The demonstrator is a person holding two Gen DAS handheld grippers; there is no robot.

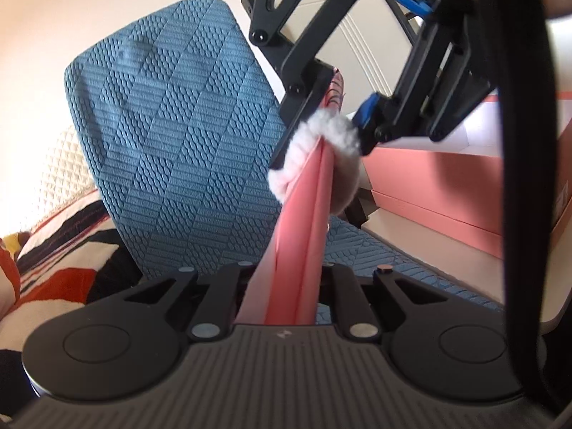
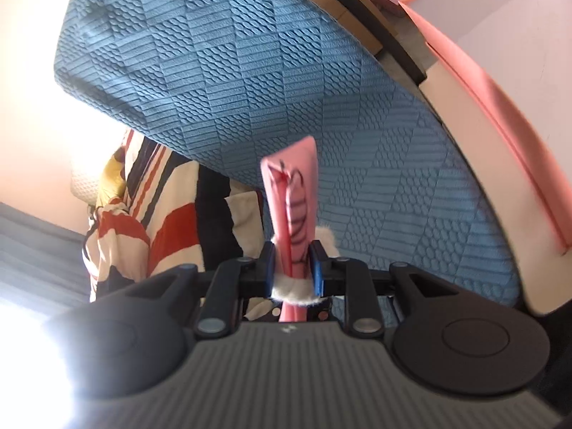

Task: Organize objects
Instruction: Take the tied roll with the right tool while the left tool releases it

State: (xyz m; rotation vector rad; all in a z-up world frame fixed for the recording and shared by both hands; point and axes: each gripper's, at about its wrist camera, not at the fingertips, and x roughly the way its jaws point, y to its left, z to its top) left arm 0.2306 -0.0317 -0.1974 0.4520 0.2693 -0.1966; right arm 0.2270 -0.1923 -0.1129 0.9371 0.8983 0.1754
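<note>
A pink fabric piece with a white fluffy trim is stretched between my two grippers, above a blue textured mat. My left gripper is shut on its near end. My right gripper reaches in from the upper right in the left wrist view and is shut on the fluffy end. In the right wrist view, my right gripper clamps the pink fabric piece, which shows black line drawing, with the white fluff bulging at the pads.
The blue mat lies on a light table. Pink boxes stand at the right, also in the right wrist view. A striped red, black and white cloth lies at the left, as the right wrist view shows.
</note>
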